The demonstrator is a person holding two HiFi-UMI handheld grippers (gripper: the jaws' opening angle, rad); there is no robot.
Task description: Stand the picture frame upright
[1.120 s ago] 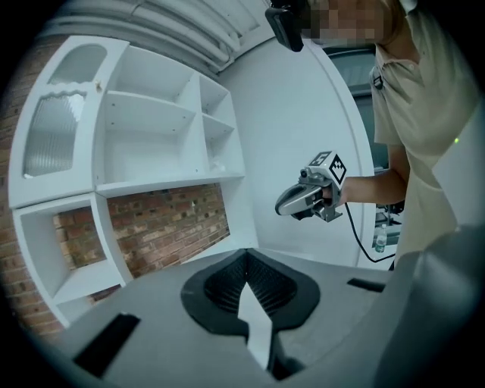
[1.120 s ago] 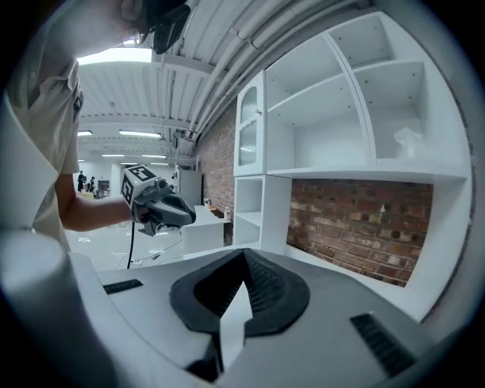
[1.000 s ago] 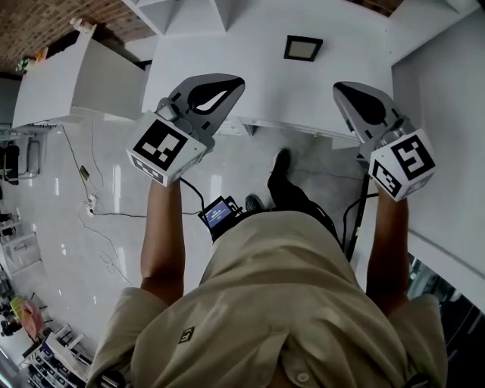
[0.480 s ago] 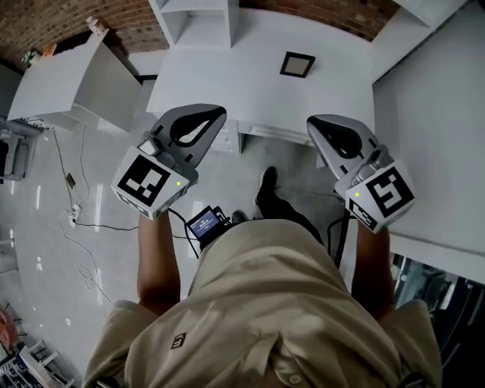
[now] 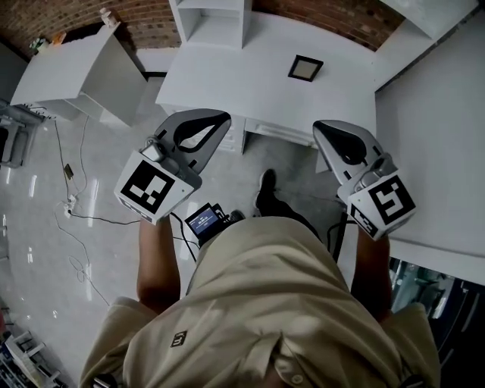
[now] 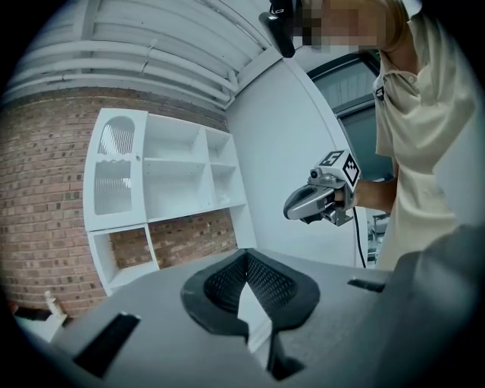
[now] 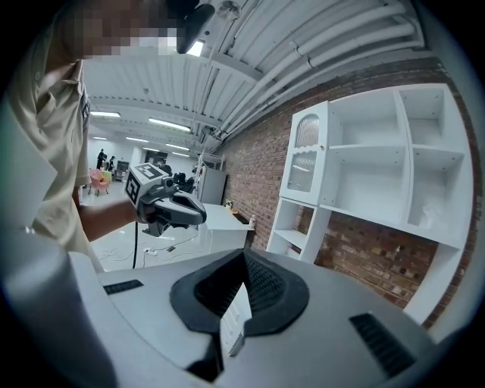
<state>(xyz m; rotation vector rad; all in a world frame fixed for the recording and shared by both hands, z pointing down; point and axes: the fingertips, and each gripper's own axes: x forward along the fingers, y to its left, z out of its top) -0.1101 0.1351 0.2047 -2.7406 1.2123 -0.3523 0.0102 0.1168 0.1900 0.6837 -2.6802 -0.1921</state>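
A small dark picture frame (image 5: 305,67) lies flat on the white table (image 5: 242,83), far ahead of me in the head view. Both grippers hang in the air over the floor, short of the table's near edge and apart from the frame. My left gripper (image 5: 221,119) is shut with nothing in it; its closed jaws (image 6: 246,264) point at a shelf unit. My right gripper (image 5: 321,130) is shut and empty too, jaws (image 7: 244,264) together. Each gripper view shows the other gripper, the right one (image 6: 318,201) and the left one (image 7: 170,206). Neither gripper view shows the frame.
A white shelf unit (image 5: 211,15) stands at the table's back against a brick wall. A white cabinet (image 5: 76,72) stands at the left and a white counter (image 5: 439,129) at the right. Cables (image 5: 76,204) trail on the glossy floor. A small screen device (image 5: 206,221) hangs at the person's waist.
Both grippers have come down and nearer to the body than a second ago, then held nearly still. The head view has shifted, so the table and frame sit slightly differently.
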